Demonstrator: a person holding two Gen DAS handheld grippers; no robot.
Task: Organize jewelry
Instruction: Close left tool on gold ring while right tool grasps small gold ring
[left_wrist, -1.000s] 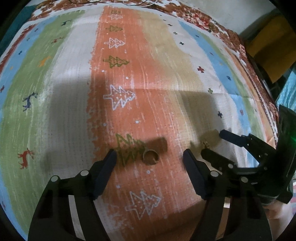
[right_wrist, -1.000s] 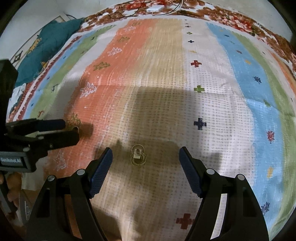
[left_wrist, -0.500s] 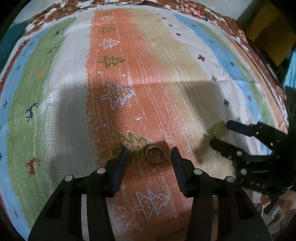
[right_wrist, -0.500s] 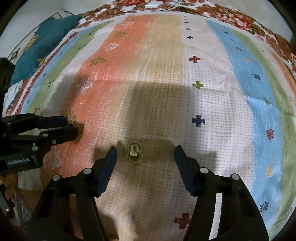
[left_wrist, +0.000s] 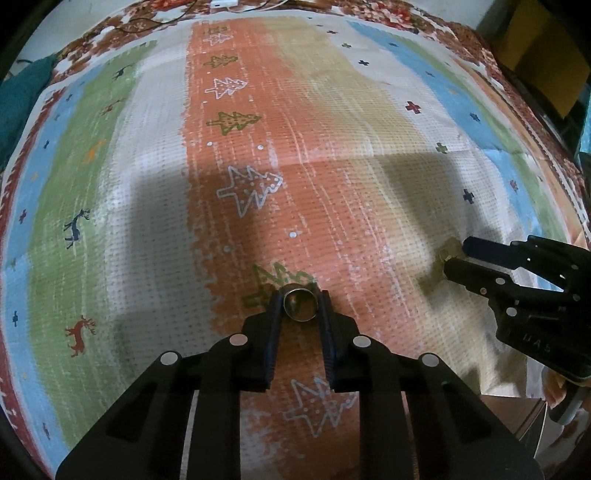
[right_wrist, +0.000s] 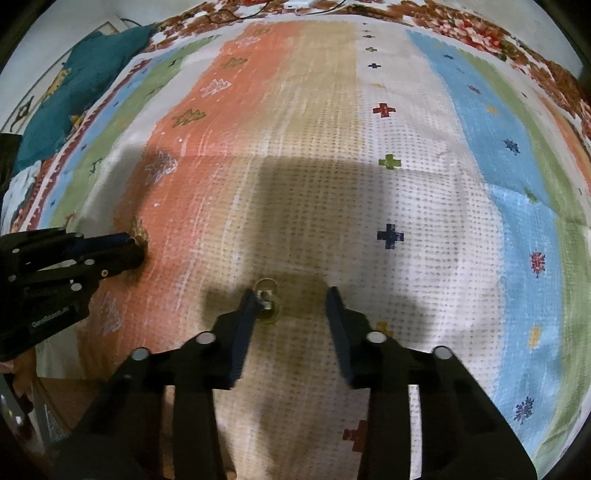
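Note:
A silver ring (left_wrist: 300, 303) lies on the orange stripe of the patterned cloth (left_wrist: 332, 147). My left gripper (left_wrist: 300, 295) points down at the ring. Its jaws are closing, and both pads touch the ring's sides. A small gold piece of jewelry made of linked loops (right_wrist: 266, 300) lies on the tan stripe. It sits between the closing jaws of my right gripper (right_wrist: 291, 291), against the left finger (right_wrist: 248, 310) and well apart from the right one. Each gripper also shows in the other's view: the right gripper (left_wrist: 457, 254) and the left gripper (right_wrist: 135, 248).
The striped cloth (right_wrist: 406, 166) with trees, crosses and deer covers the whole surface. A teal cloth (right_wrist: 74, 92) is bunched at the far left corner. A white plug with a cable (left_wrist: 221, 4) lies at the far edge. A yellow box (left_wrist: 535, 55) stands beyond the right edge.
Both grippers' jaws have narrowed while the hands stayed in place. The left jaws came in onto the ring. The right jaws came in until the left finger met the gold piece.

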